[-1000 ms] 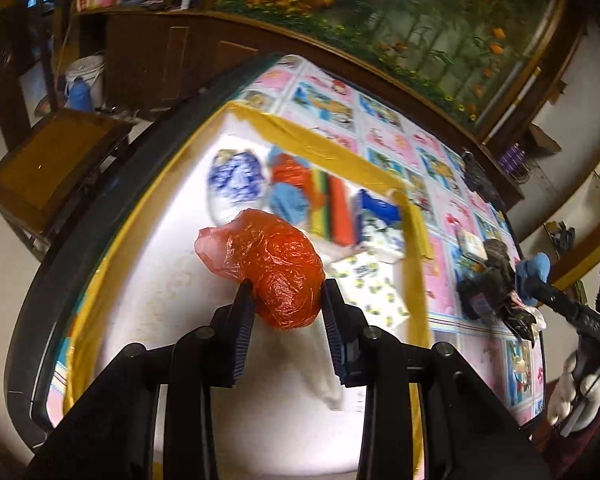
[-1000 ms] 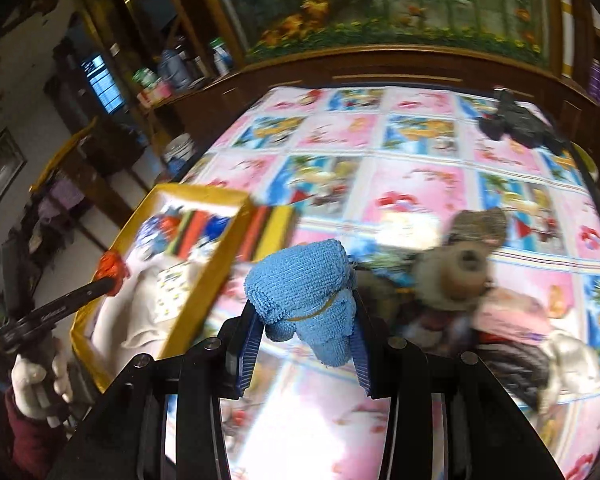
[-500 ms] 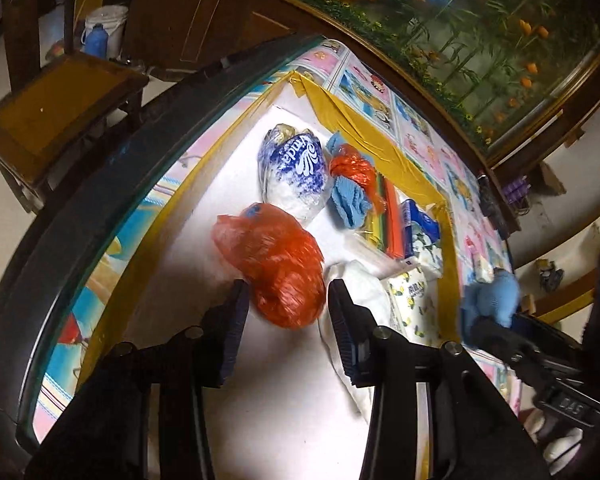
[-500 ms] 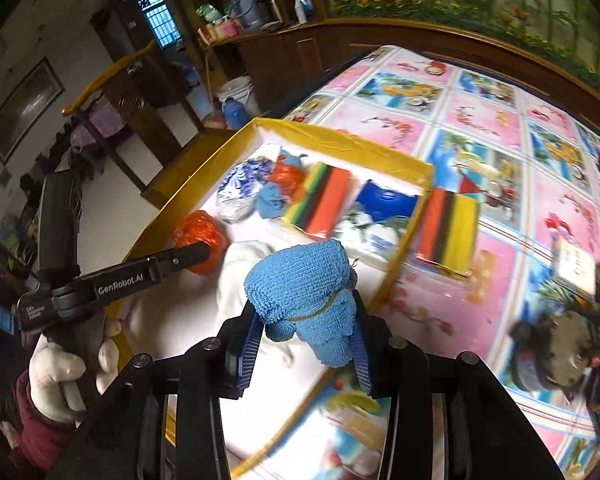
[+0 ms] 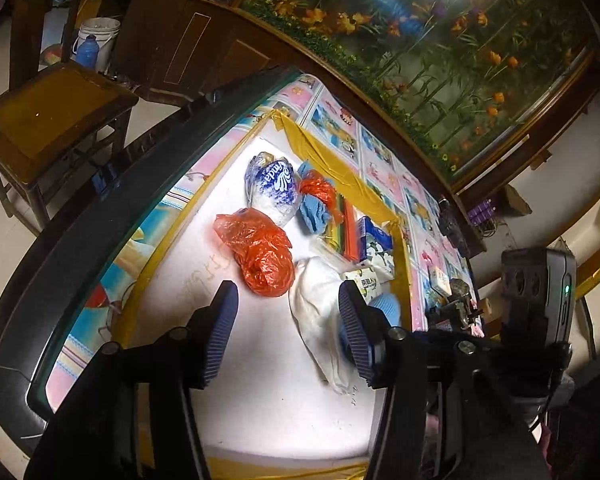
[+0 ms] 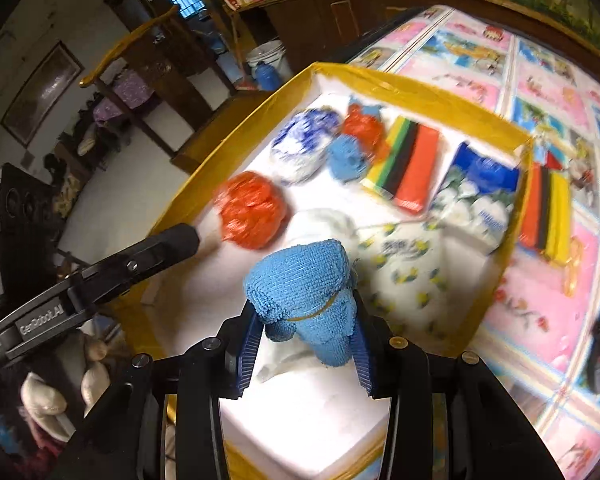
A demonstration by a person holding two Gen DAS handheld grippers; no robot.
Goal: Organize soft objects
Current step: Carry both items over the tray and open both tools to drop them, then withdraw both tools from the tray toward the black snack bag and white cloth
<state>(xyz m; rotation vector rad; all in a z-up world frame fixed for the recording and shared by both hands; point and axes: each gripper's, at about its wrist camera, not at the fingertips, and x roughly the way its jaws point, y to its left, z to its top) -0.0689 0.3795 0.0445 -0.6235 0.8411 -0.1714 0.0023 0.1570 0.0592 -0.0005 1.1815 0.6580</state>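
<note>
Right wrist view: your right gripper point(image 6: 306, 346), clamped on the rolled blue terry cloth point(image 6: 306, 294), hangs over the yellow-rimmed white tray's point(image 6: 416, 90) near edge, while your left gripper point(image 5: 284, 330), jaws just opened and empty, sits behind the crumpled orange plastic bag point(image 5: 262, 254).

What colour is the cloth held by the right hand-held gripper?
Blue cloth, clearest in the right wrist view.

plastic bag point(image 5: 266, 258) in box point(image 5: 328, 156), beside tissue pack point(image 5: 274, 188), seemingly touching

Your orange bag point(image 5: 265, 258) is crinkled, glossy plastic film. Your blue cloth point(image 6: 306, 298) is looped, matt terry, bound by a thin band. Your tray point(image 5: 260, 392) has a matt white floor and glossy yellow tape edging. Your gripper pads point(image 5: 220, 332) are ribbed blue rubber on matt black plastic.
</note>
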